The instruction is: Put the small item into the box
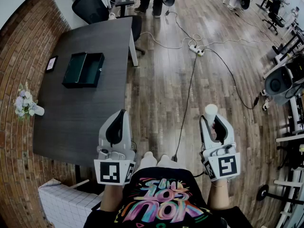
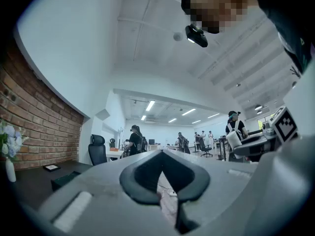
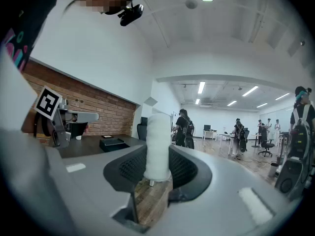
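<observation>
Wood floor [image 1: 161, 89] fills most of the head view, with a brick wall [image 1: 14, 70] down the left. A dark table [image 1: 80, 122] stands against that wall, and 1 black office chair [image 1: 90, 4] sits at its far end. The box [image 1: 83, 70], dark green, lies open toward the table's far end, its 2 halves side by side. It is well apart from both grippers.

My left gripper [image 1: 121, 113] hovers by the table's near right corner. Its jaws are together with nothing between them, as the left gripper view [image 2: 161, 154] confirms.

My right gripper [image 1: 214, 122] is out over the floor, right of the table. It is clamped on 1 white cylinder [image 3: 158, 146], which stands upright with its top above the pads.

A vase of flowers [image 1: 23, 103] stands at the table's wall edge. A power strip [image 1: 195, 50] lies on the floor farther out.
</observation>
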A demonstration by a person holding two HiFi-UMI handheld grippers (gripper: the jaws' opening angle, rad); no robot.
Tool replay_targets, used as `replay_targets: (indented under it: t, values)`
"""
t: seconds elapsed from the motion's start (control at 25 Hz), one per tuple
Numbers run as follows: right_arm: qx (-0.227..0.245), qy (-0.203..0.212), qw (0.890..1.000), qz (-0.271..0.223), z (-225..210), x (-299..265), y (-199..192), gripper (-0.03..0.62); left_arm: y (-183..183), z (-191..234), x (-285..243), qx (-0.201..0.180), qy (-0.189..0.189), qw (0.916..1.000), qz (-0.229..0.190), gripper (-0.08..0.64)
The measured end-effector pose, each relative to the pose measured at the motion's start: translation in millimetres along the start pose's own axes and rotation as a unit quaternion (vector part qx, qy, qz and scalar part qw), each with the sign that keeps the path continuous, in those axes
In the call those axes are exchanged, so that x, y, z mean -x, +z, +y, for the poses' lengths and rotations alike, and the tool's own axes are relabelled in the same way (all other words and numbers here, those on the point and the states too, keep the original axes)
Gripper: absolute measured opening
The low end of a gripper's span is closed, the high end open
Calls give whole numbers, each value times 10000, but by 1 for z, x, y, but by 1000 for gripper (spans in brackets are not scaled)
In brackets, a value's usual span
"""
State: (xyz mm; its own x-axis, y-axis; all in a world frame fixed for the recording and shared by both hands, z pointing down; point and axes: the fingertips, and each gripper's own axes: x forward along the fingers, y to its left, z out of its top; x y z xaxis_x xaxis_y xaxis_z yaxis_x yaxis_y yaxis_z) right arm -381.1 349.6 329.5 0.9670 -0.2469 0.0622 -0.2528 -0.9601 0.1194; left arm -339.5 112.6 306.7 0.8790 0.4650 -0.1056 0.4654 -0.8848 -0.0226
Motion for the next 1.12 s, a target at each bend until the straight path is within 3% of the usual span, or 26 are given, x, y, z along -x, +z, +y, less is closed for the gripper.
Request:
replay_targets:
  t: [0.48,0.68,1.12]
  values:
    - [206,273,9988,-349,1,8,13,130,1,-21,1,-31,130,9999,-56,2]
    - [207,375,9987,-267,-8,6,6,130,-6,-33,-8,-53,111,9999,38,2]
    - [31,252,9996,-82,-52,-74,-17,130,-31,-2,-102,-29,123,9999,56,2]
